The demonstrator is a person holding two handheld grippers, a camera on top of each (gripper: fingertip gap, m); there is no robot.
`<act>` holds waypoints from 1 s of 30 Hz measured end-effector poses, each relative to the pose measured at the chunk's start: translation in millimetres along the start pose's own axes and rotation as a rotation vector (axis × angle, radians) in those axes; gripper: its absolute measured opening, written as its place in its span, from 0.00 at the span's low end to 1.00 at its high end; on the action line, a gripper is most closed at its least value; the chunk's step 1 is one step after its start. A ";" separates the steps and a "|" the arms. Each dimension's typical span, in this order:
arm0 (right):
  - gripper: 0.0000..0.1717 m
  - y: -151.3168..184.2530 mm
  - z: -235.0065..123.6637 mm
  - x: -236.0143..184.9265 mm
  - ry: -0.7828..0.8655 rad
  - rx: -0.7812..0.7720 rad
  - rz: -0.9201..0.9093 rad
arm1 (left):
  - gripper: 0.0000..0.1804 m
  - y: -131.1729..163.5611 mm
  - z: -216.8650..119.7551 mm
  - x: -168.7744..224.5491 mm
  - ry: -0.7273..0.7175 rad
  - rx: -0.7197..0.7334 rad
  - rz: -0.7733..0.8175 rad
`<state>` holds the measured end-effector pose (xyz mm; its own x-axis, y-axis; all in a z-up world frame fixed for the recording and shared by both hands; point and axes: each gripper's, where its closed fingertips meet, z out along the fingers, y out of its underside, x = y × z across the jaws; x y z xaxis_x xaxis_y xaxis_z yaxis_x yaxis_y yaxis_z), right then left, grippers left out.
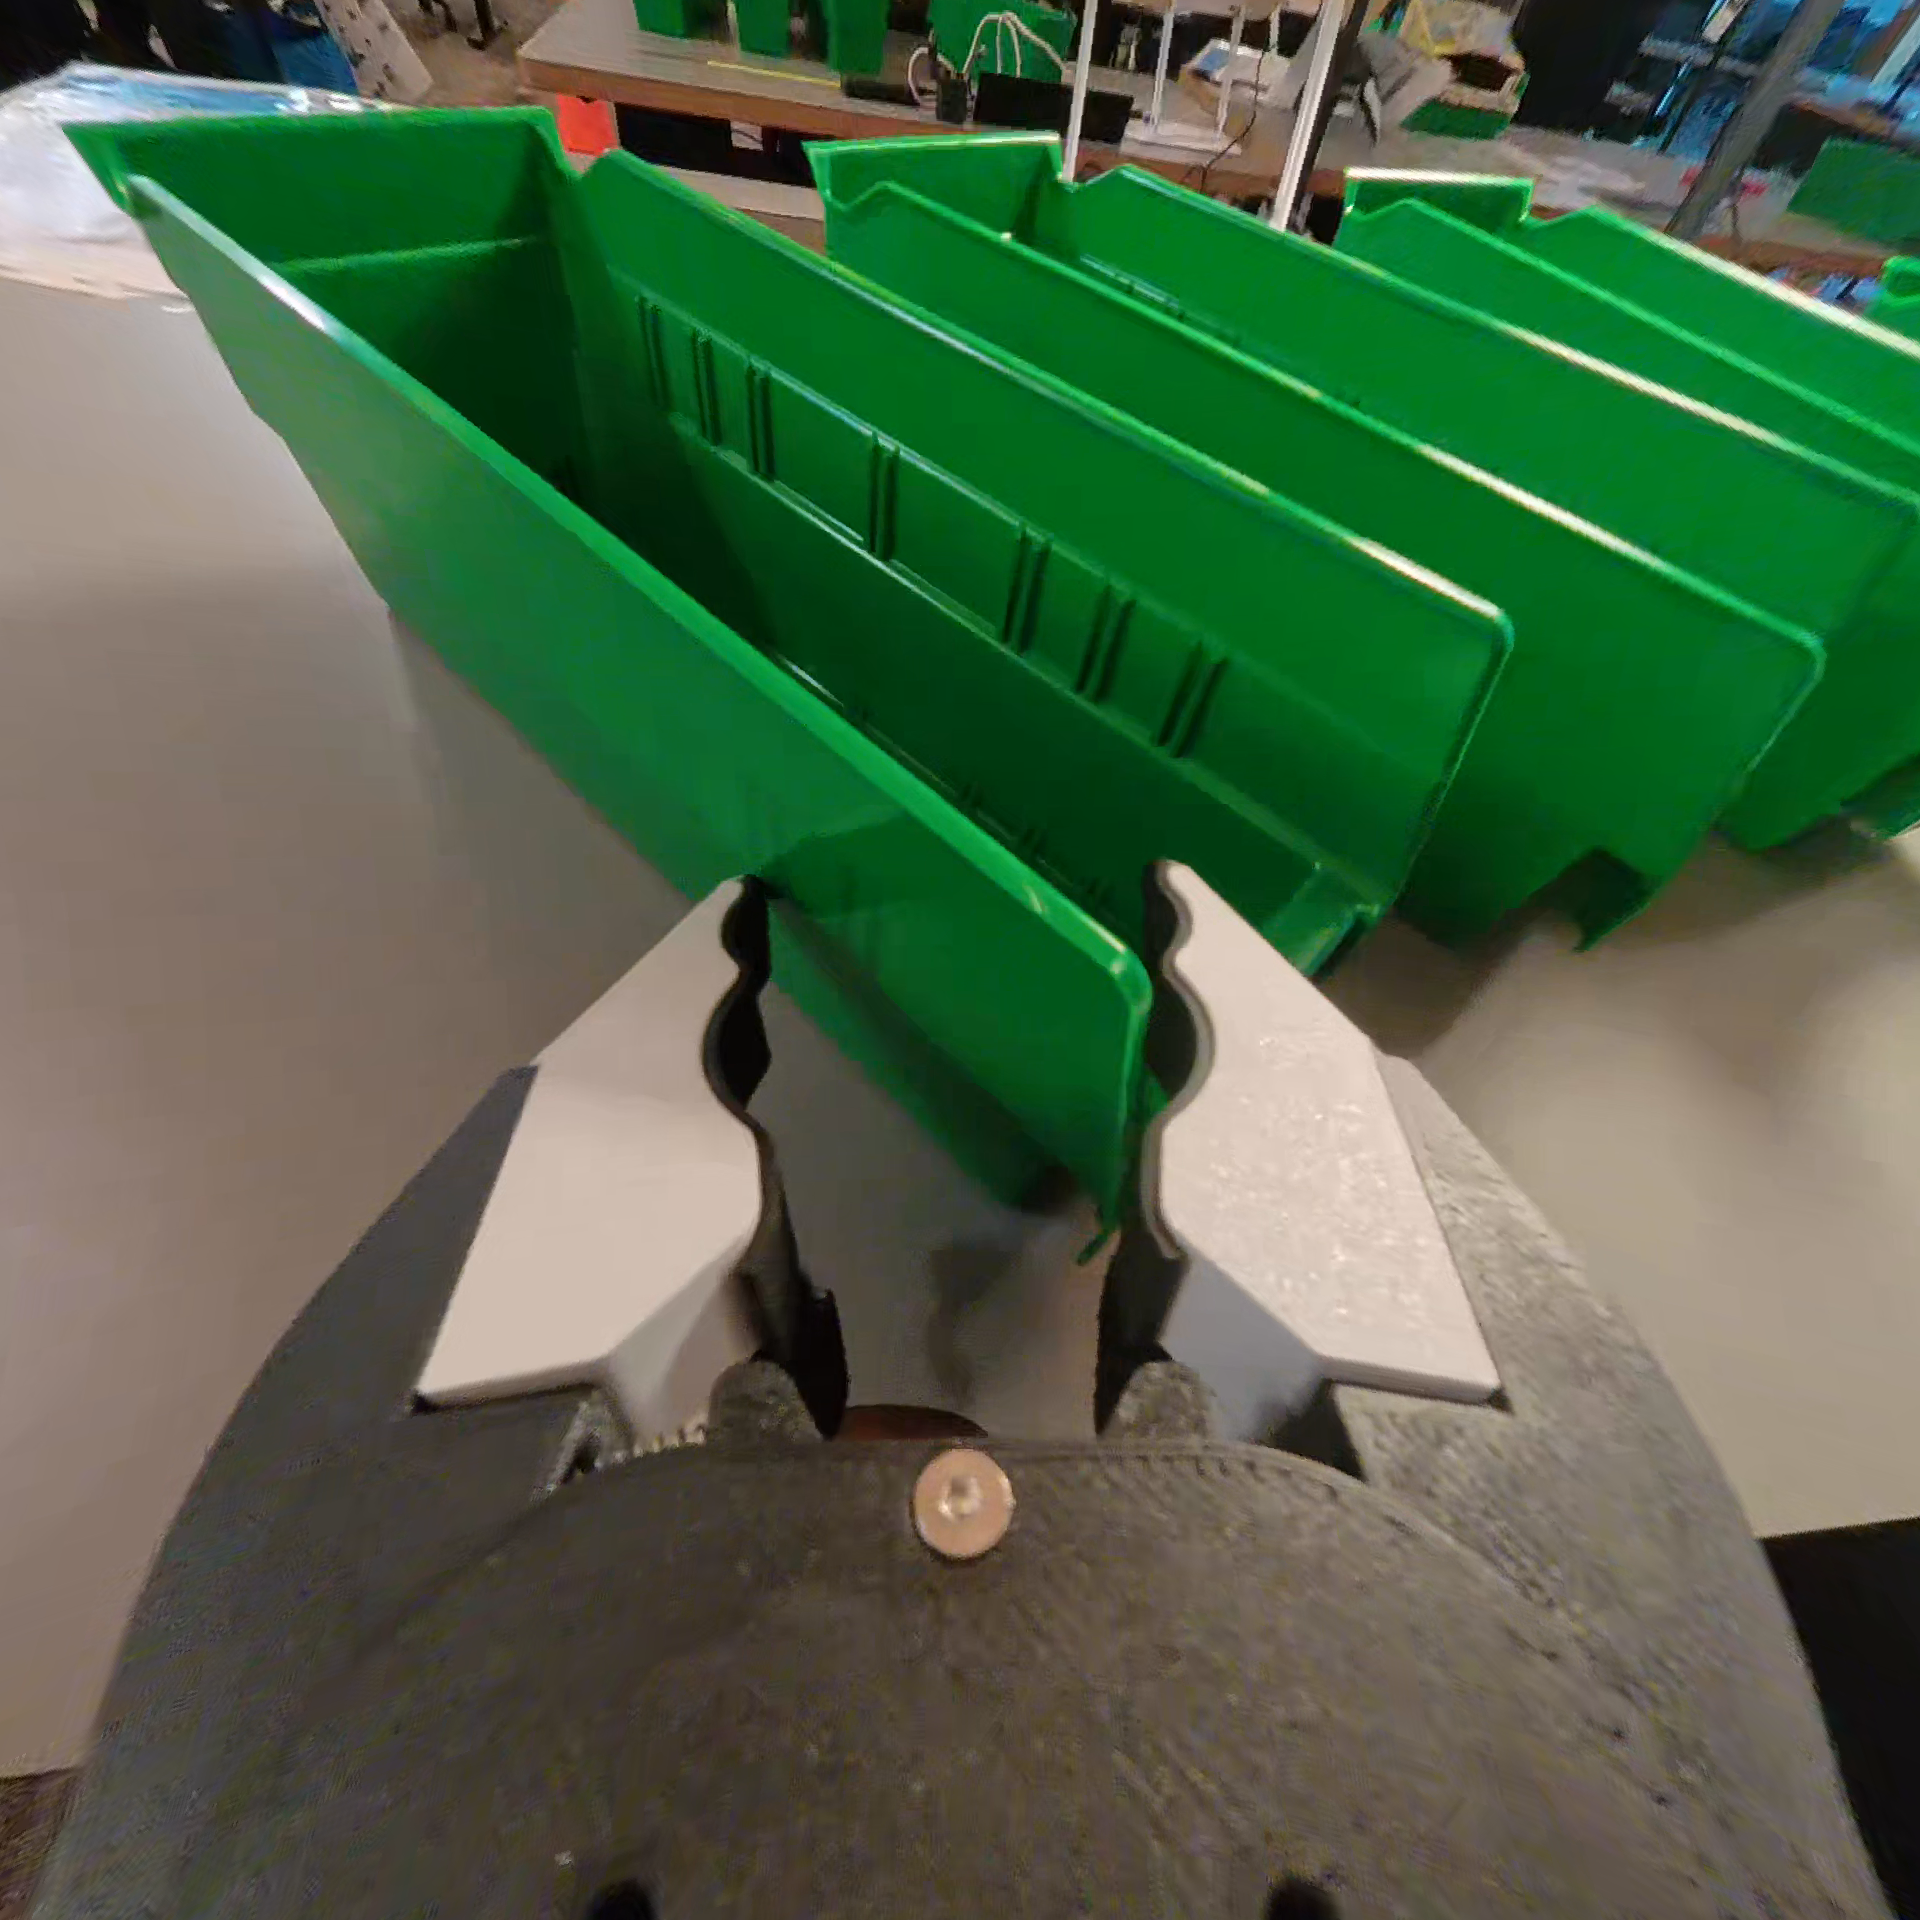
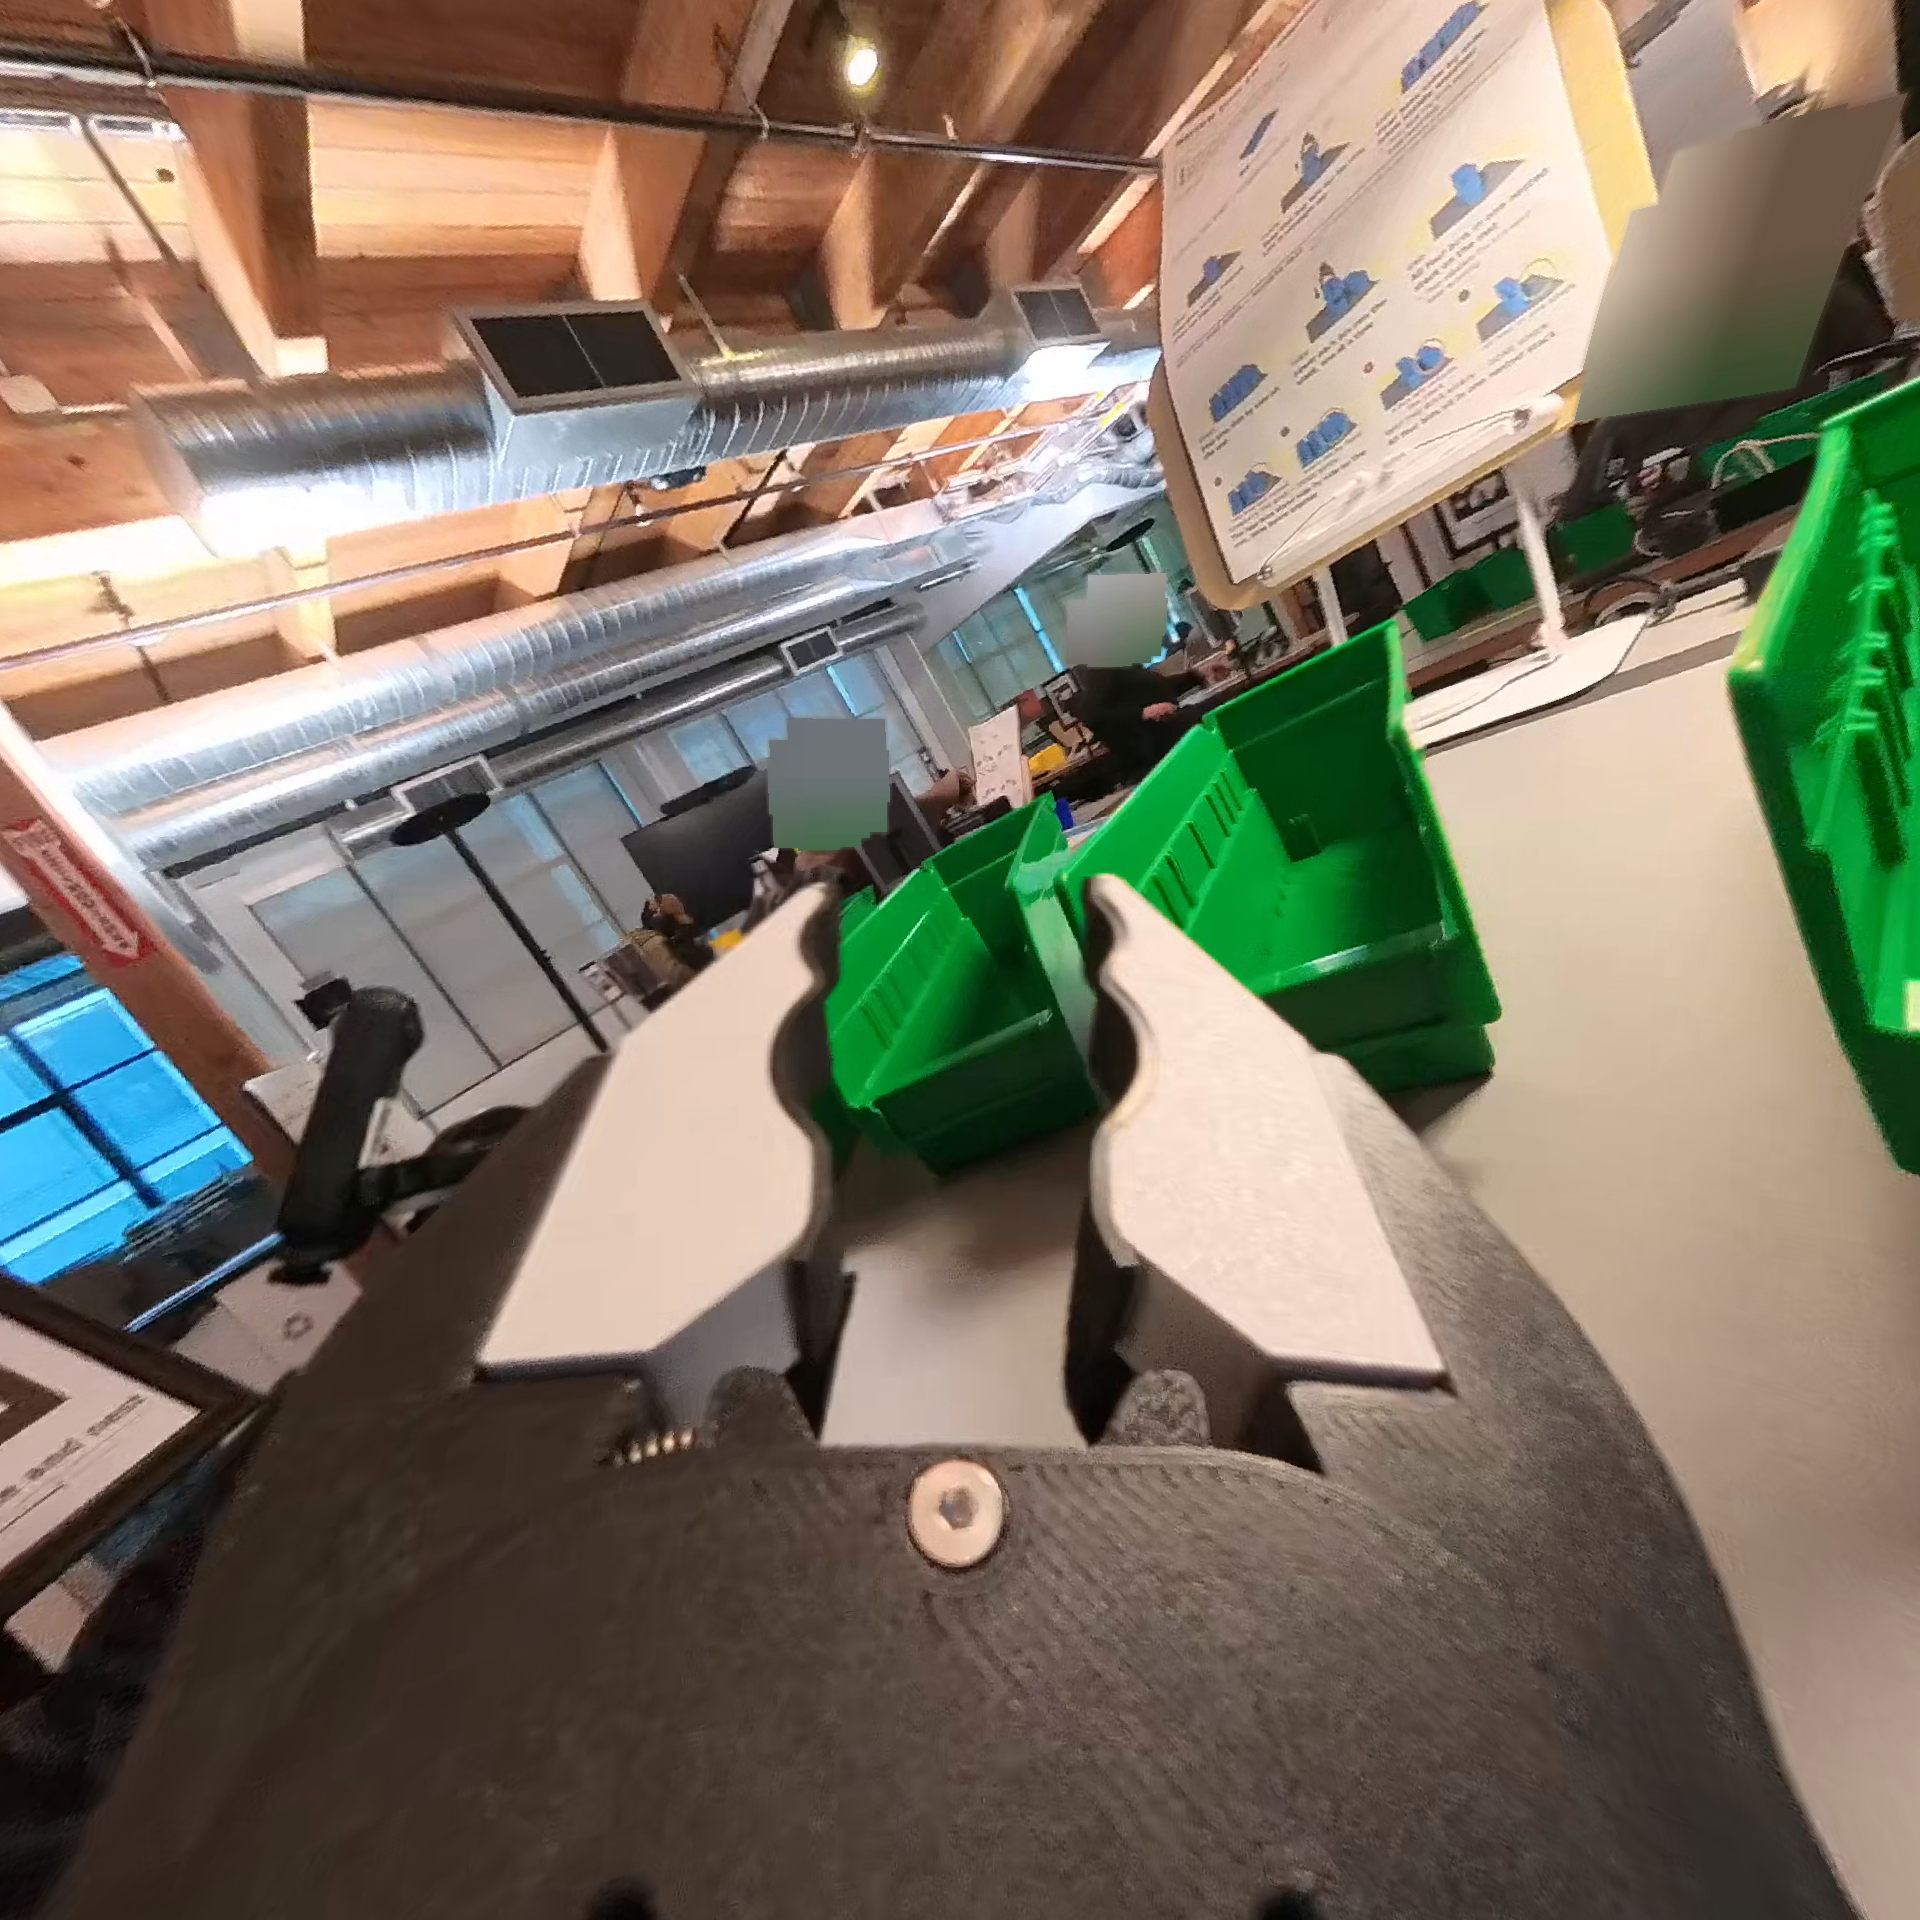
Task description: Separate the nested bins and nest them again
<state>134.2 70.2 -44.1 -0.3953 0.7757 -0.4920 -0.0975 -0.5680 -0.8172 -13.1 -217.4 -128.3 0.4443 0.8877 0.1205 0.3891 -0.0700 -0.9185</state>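
Several long green bins lie side by side on the grey table. My left gripper straddles the near end of the left side wall of the nearest bin. Its jaws stand wide. The right pad lies against the wall's rim, and a dark gap shows along most of the left pad. My right gripper is open and empty, tilted up over the table. Two short green bins stand beyond its tips. The right one looks nested in another.
A second long bin and a third lie to the right of the first. A green bin rises at the right edge of the right wrist view. An instruction board stands at the back. People sit at benches behind.
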 end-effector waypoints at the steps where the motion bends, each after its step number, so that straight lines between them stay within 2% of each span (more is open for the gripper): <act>1: 0.22 1.6 -1.7 0.8 -0.013 -0.009 0.012 | 0.35 -0.1 0.6 -5.9 -0.018 -0.012 0.020; 3: 0.11 0.6 -4.2 -1.9 -0.057 -0.007 0.037 | 0.24 -2.5 2.6 -19.8 -0.039 -0.031 0.037; 6: 0.04 1.2 -3.9 -3.5 -0.069 -0.019 0.021 | 0.16 -11.2 6.3 -53.5 -0.111 -0.027 0.045; 8: 0.02 3.2 -2.2 -4.8 -0.071 -0.029 0.014 | 0.19 -14.8 2.1 -64.2 -0.110 -0.024 0.006; 9: 0.01 4.1 -1.4 -5.4 -0.072 -0.035 0.010 | 0.27 -18.6 -4.5 -63.6 -0.101 -0.005 -0.030; 10: 0.01 4.4 -0.3 -5.7 -0.071 -0.039 0.007 | 0.34 -24.9 -13.3 -58.3 -0.093 0.037 -0.052; 12: 0.02 2.9 2.7 -5.7 -0.069 -0.036 0.003 | 0.39 -38.9 -32.1 -36.2 -0.086 0.149 -0.034; 14: 0.06 2.2 7.1 -2.9 -0.048 -0.043 0.003 | 0.39 -45.1 -39.0 6.6 -0.010 0.217 0.036; 20: 0.15 -8.4 14.0 -8.8 -0.063 -0.006 -0.032 | 0.47 -33.4 -9.3 117.3 0.215 0.158 0.133; 22: 0.16 -9.3 16.2 -3.8 -0.041 -0.012 -0.073 | 0.47 -28.4 10.1 137.3 0.224 0.116 0.179; 24: 0.16 -6.6 17.5 8.9 0.004 -0.031 -0.083 | 0.45 -20.6 32.0 142.9 0.196 0.055 0.217; 26: 0.16 -7.3 17.3 16.4 0.026 -0.043 -0.061 | 0.35 -13.0 46.5 140.4 0.179 0.003 0.238; 27: 0.16 -6.0 17.1 20.0 0.041 -0.060 -0.062 | 0.30 -11.4 49.5 137.2 0.173 -0.009 0.242; 30: 0.16 -4.6 15.6 30.0 0.090 -0.101 -0.088 | 0.24 -13.1 50.2 124.8 0.166 -0.010 0.256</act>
<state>108.5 91.8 -50.3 -0.3053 0.8455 -0.4381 -0.0341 -0.4695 -0.8823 -3.3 -82.9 -120.1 0.6541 0.7545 -0.0538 0.2550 -0.2869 -0.9234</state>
